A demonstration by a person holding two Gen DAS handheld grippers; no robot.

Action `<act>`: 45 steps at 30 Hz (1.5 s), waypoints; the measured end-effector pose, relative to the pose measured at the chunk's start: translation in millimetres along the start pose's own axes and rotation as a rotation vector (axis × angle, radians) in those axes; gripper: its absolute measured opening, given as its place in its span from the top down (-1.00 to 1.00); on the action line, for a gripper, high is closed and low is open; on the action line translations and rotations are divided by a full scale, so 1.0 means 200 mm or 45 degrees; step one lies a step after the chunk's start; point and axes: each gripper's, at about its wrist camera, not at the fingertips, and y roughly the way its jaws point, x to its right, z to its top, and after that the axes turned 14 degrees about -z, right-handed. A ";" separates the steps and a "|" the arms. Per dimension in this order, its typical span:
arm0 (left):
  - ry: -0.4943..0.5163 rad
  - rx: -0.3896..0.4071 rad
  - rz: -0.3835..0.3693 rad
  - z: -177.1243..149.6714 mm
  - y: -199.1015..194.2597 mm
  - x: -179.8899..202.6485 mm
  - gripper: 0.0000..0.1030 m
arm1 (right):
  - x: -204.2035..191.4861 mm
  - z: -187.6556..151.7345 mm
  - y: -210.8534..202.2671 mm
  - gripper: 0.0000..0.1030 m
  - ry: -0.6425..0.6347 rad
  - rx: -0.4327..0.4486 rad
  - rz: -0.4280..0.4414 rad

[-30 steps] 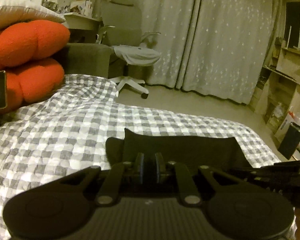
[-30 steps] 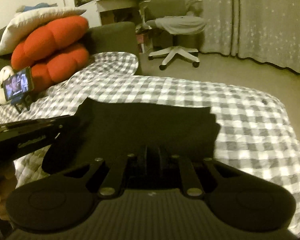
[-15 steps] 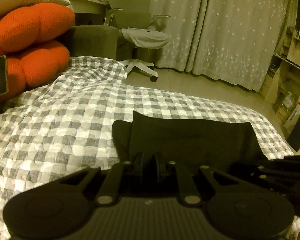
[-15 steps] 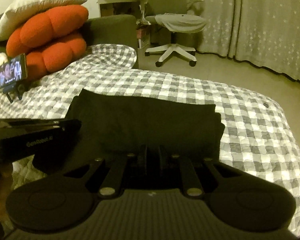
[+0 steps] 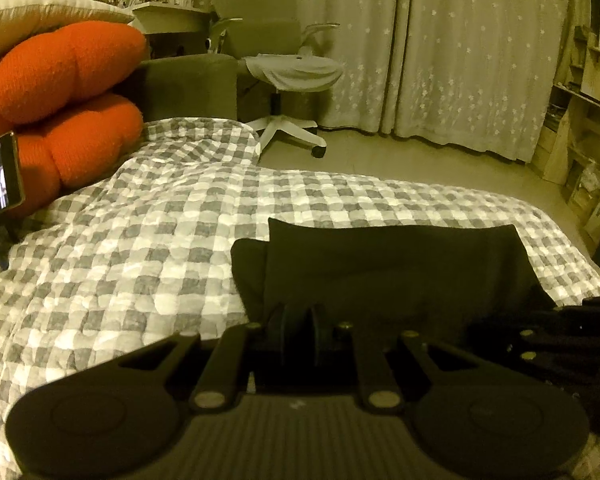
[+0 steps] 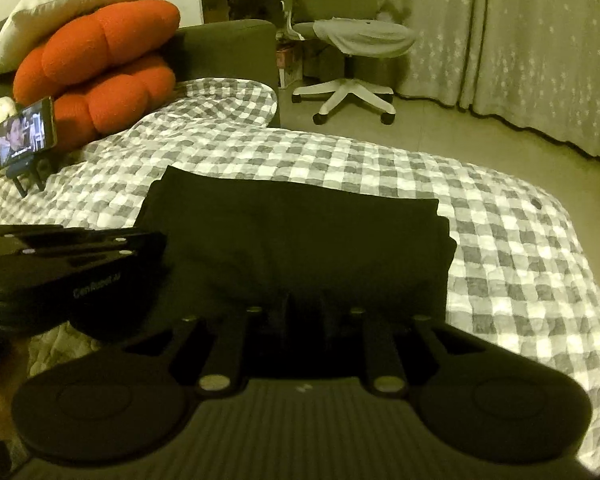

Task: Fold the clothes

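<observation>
Two orange cushions (image 6: 100, 68) are sitting stacked at the bed's head beside a phone (image 6: 24, 132) on a stand, with an office chair (image 6: 352, 48) beyond. Nothing is blocking the folded black garment (image 6: 296, 232), lying flat on the checked quilt (image 6: 520, 260). Left tongs (image 5: 300, 330) are pinching its near edge, pads nearly together; right tongs (image 6: 306, 312) are opening, cloth between them, contact unclear in the dark
</observation>
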 end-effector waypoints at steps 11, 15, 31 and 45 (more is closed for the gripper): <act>-0.012 -0.009 0.000 0.00 0.00 -0.02 0.74 | 0.00 0.01 -0.03 0.49 0.007 0.021 -0.005; -0.019 -0.011 -0.004 0.00 0.00 -0.03 0.74 | 0.00 0.00 -0.02 0.45 -0.001 0.006 0.013; -0.002 -0.029 -0.080 -0.03 -0.13 0.08 0.36 | 0.08 0.02 -0.07 0.45 0.109 0.016 0.058; -0.048 -0.064 -0.077 -0.06 -0.07 0.06 0.36 | 0.02 -0.02 -0.04 0.44 0.027 -0.025 0.041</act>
